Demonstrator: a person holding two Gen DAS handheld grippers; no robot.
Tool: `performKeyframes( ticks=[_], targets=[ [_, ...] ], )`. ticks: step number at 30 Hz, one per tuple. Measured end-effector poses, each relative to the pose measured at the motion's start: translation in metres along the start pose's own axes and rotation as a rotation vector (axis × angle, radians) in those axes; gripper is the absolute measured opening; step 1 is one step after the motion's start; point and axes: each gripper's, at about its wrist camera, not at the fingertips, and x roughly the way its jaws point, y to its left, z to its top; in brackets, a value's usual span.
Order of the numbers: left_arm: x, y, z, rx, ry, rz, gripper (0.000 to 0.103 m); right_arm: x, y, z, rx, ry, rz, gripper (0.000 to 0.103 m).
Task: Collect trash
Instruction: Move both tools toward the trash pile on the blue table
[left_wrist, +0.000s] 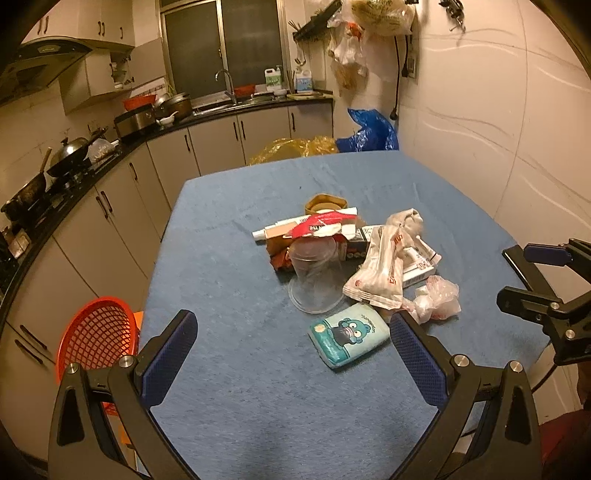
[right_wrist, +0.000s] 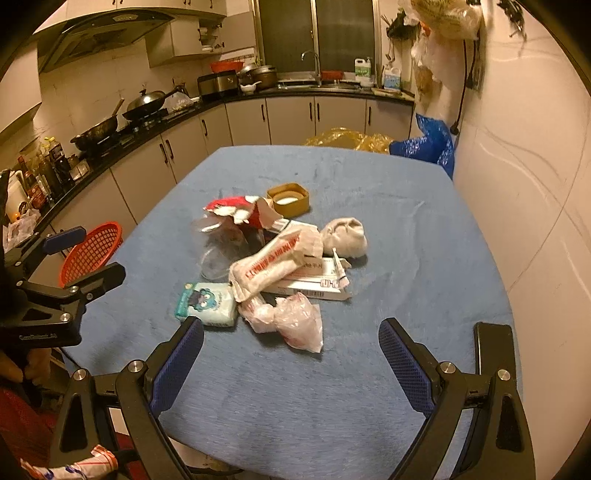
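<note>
On the blue-clothed table (left_wrist: 229, 369) we hover both grippers, left (left_wrist: 293, 354) and right (right_wrist: 291, 358), spread wide and empty, before the heaped trash; next we should close on the crumpled pink-white plastic bag (right_wrist: 291, 321) for the red mesh basket (right_wrist: 92, 254).

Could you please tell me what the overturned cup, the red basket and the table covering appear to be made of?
The cup looks like thin clear plastic: the cloth shows through its wall. The red basket seems moulded plastic, judging by its glossy open lattice. The table covering appears to be blue fabric, matte and slightly fuzzy, with soft creases; the exact fibre cannot be told.
</note>
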Motion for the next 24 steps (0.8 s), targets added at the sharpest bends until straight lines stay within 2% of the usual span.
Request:
performKeyframes(
  ticks=[5,12,18,24],
  targets=[
    [0.010,-0.006,0.001,0.004,0.037,-0.007,0.103,0.014,-0.010,0.003,0.005,0.026,0.035,0.098],
    [0.038,-0.014,-0.001,0.008,0.143,-0.043,0.103,0.047,-0.019,0.008,0.004,0.097,0.114,0.096],
    [0.043,-0.012,-0.002,-0.014,0.154,-0.029,0.103,0.070,-0.017,0.012,-0.040,0.132,0.175,0.095],
    [0.053,-0.011,-0.001,-0.027,0.186,-0.017,0.103,0.112,-0.011,0.011,-0.073,0.225,0.246,0.079]
  ],
)
